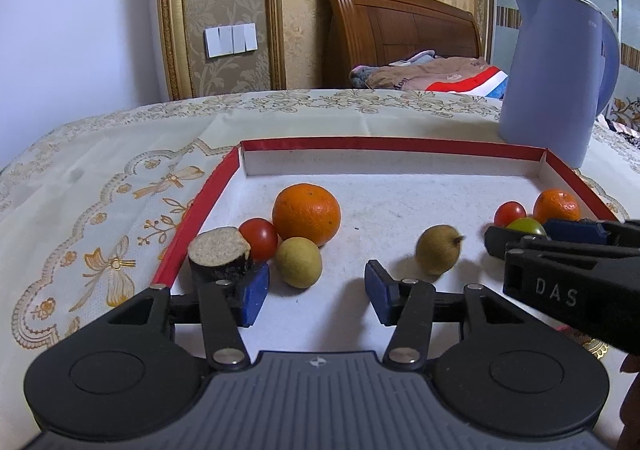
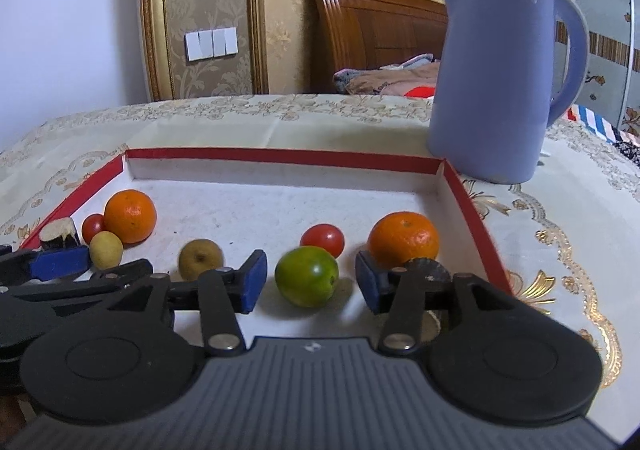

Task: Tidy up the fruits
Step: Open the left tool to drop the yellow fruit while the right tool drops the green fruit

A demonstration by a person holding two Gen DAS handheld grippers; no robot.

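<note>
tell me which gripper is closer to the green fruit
Right. The right gripper is open with the green fruit between its fingertips; the left gripper sits further left, by the yellow fruit.

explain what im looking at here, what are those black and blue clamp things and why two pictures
Those are two hand-held gripping tools; a person carries one in each hand, each with its own camera looking along the blue fingers. One picture is from the left tool, the other from the right tool. Both are open and hold nothing. Below them a red-rimmed tray holds two oranges, two red tomatoes, a green fruit, two yellowish-brown fruits and a cut dark-skinned stub. A blue kettle stands behind, on the tablecloth.
</note>
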